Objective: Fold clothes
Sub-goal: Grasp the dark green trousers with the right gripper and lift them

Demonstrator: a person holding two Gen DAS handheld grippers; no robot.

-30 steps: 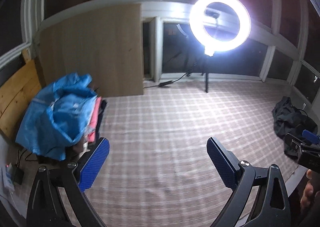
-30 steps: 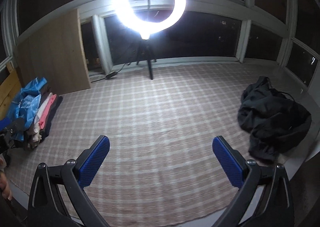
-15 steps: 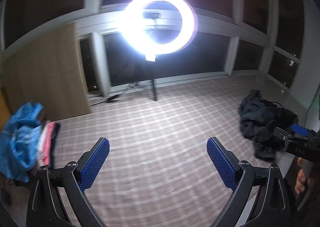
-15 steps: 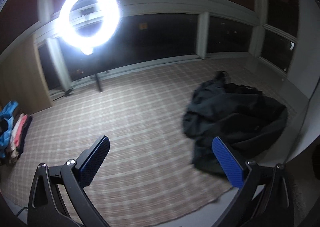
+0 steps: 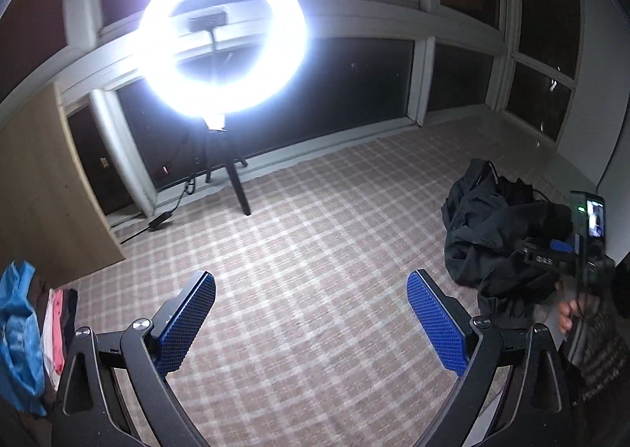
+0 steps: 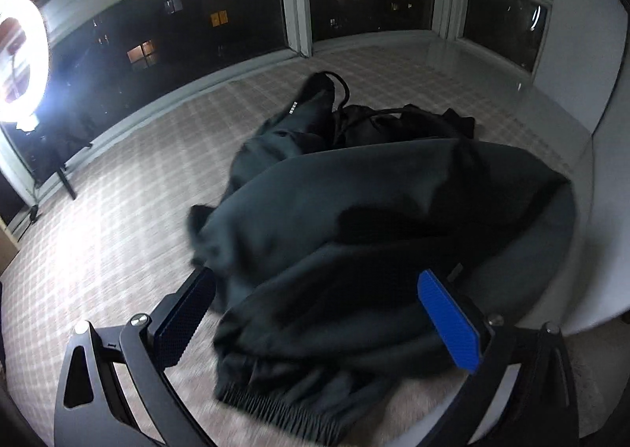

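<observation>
The left tongs [image 5: 311, 323] are spread wide and hold nothing, above a checked pink-and-white cloth [image 5: 315, 250] in the lower middle of the frame. The right tongs [image 6: 315, 319] are wide apart too, with a heap of dark clothes [image 6: 393, 218] filling the centre between and beyond the blue pads [image 6: 449, 321]; whether they touch is unclear. A ribbed cuff [image 6: 275, 407] lies at the lower centre. A lit ring lamp [image 5: 222, 41] glows upper left. Blue and pink clothes [image 5: 23, 337] sit at the left edge.
</observation>
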